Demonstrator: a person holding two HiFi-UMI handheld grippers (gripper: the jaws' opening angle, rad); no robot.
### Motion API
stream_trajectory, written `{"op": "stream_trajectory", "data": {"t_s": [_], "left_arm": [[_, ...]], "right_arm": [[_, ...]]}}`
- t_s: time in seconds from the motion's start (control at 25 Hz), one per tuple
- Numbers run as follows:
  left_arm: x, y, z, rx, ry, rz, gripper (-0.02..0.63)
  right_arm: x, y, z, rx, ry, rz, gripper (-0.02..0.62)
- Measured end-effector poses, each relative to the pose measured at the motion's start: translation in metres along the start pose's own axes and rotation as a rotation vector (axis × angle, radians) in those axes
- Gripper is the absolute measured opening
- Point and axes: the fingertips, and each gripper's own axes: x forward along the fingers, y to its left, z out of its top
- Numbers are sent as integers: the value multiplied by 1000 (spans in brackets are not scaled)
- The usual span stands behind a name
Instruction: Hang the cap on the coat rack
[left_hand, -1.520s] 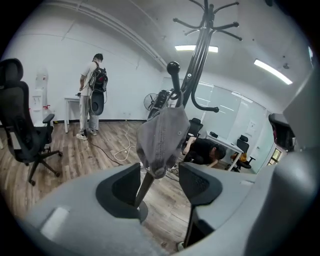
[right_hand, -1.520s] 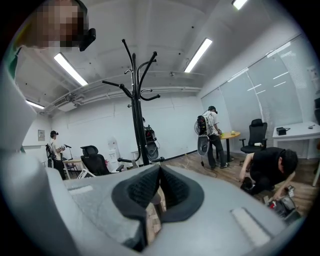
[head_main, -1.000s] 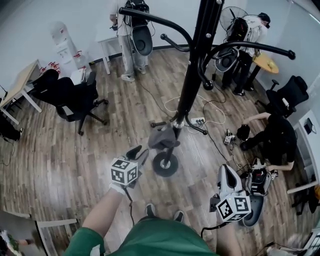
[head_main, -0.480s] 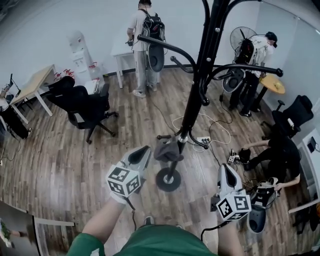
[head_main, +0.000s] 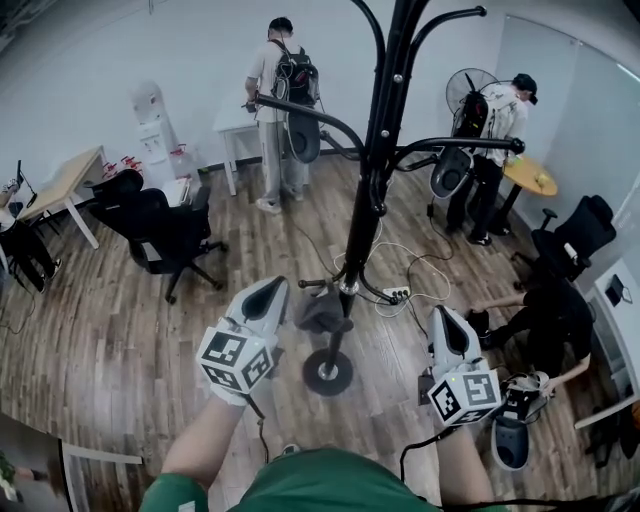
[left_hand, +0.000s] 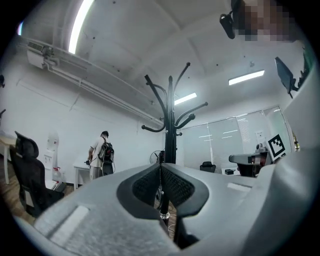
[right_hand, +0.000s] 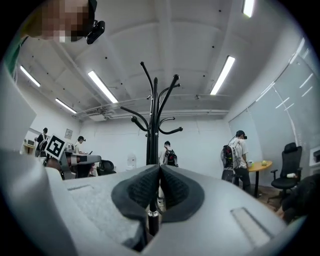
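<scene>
A black coat rack (head_main: 372, 170) rises from a round base (head_main: 328, 371) on the wood floor. A grey cap (head_main: 322, 312) hangs low on its pole, by a short hook. My left gripper (head_main: 270, 290) is just left of the cap and apart from it, jaws shut with nothing between them. In the left gripper view the shut left gripper (left_hand: 160, 167) points at the rack (left_hand: 170, 125). My right gripper (head_main: 447, 318) hovers to the right of the base, also shut and empty. Its own view shows the right gripper (right_hand: 160, 170) with pads together before the rack (right_hand: 155, 125).
A black office chair (head_main: 165, 235) stands at left near a wooden desk (head_main: 62, 182). Cables and a power strip (head_main: 397, 295) lie behind the rack. A person crouches at right (head_main: 545, 315); two people stand at the back by a white table (head_main: 232, 130) and a round table (head_main: 530, 178).
The left gripper's jaws stood apart beside the cap a second ago and are now shut. It has drawn slightly left of the cap, which stays on the rack. The head view has tilted up.
</scene>
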Motion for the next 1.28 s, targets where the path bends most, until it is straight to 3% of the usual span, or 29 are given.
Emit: {"op": "stream_trajectory", "data": {"t_s": [0.44, 0.68, 1.28], "left_arm": [[-12, -13, 14, -20, -51, 54, 15], [-17, -10, 6, -44, -43, 93, 15], [-23, -16, 1, -14, -24, 115, 15]], "right_arm": [[-6, -6, 27, -63, -75, 27, 3], [-10, -7, 20, -62, -72, 38, 3], [-14, -4, 9, -55, -61, 59, 3]]}}
